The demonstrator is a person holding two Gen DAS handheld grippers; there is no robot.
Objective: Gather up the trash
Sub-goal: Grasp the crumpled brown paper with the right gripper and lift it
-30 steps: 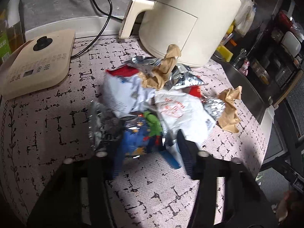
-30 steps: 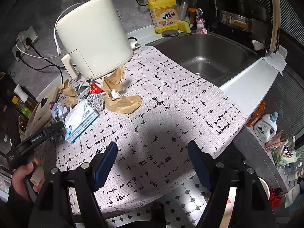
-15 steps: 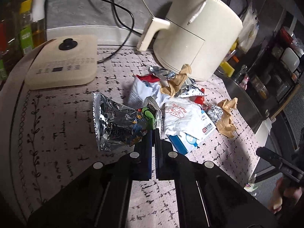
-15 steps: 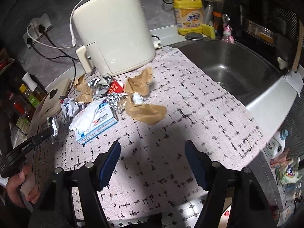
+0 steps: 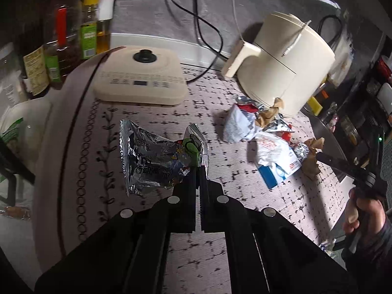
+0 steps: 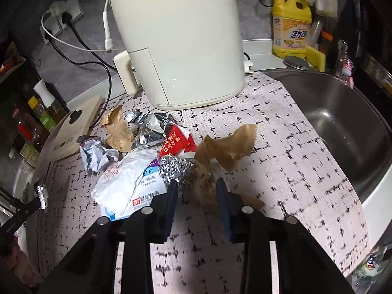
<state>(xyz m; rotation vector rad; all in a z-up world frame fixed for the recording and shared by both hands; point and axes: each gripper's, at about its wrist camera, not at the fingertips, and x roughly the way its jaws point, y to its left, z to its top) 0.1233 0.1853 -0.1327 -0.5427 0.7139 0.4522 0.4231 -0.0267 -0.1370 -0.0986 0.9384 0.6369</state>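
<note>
My left gripper (image 5: 198,169) is shut on a silver foil snack bag (image 5: 152,161) and holds it above the patterned mat. A trash pile lies by the cream air fryer: a crumpled white wrapper (image 6: 96,155), a white and blue tablet box (image 6: 129,186), a red carton (image 6: 176,142), a foil ball (image 6: 176,169), silver foil wrappers (image 6: 149,127) and brown paper pieces (image 6: 117,129). My right gripper (image 6: 196,191) is partly open, its fingers either side of a crumpled brown paper (image 6: 220,154), beside the foil ball. The pile also shows in the left wrist view (image 5: 269,142).
A cream air fryer (image 6: 178,39) stands behind the pile. A flat cream cooker (image 5: 142,76) and oil bottles (image 5: 61,36) sit at the left. A steel sink (image 6: 343,122) lies to the right, with a yellow detergent bottle (image 6: 291,29) behind it. Cables run along the wall.
My left gripper closed on the foil bag and lifted it away to the left of the pile. My right gripper moved in to the brown paper and narrowed around it.
</note>
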